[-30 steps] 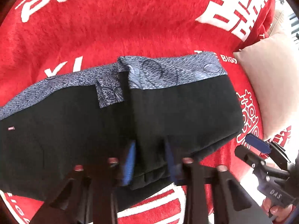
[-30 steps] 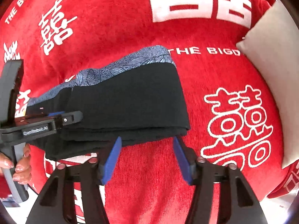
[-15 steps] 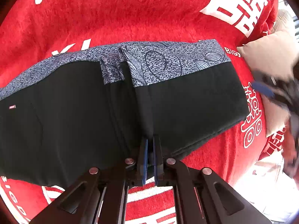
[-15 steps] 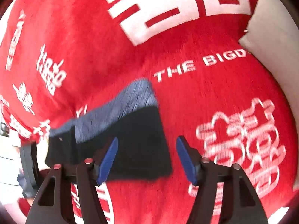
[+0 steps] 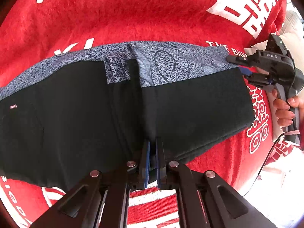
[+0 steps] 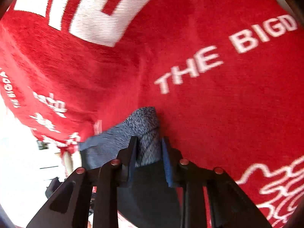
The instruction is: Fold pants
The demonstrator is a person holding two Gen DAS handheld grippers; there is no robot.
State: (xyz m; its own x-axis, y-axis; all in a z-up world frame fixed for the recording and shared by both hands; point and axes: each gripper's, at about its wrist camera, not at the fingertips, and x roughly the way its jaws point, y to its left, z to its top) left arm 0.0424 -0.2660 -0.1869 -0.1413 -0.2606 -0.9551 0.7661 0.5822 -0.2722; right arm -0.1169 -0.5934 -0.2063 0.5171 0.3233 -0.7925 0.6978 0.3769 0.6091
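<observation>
Our left gripper sits at the bottom centre of its view, jaws nearly together, pinching a dark fold at the near edge of the pants. These black pants with a blue-grey patterned waistband lie across the middle of the frame on the red blanket, which carries white lettering. One part of the cloth is folded over the rest, its edge running up from our jaws to the waistband.

At the right of that same view our right gripper reaches the waistband's corner, held by a hand below it; a pale cushion shows behind.

From the right wrist view, blurred, our right gripper is at the lower centre, its blue pads partly apart on either side of the patterned waistband corner, with black cloth below. We cannot tell whether the pads actually press the fabric.
</observation>
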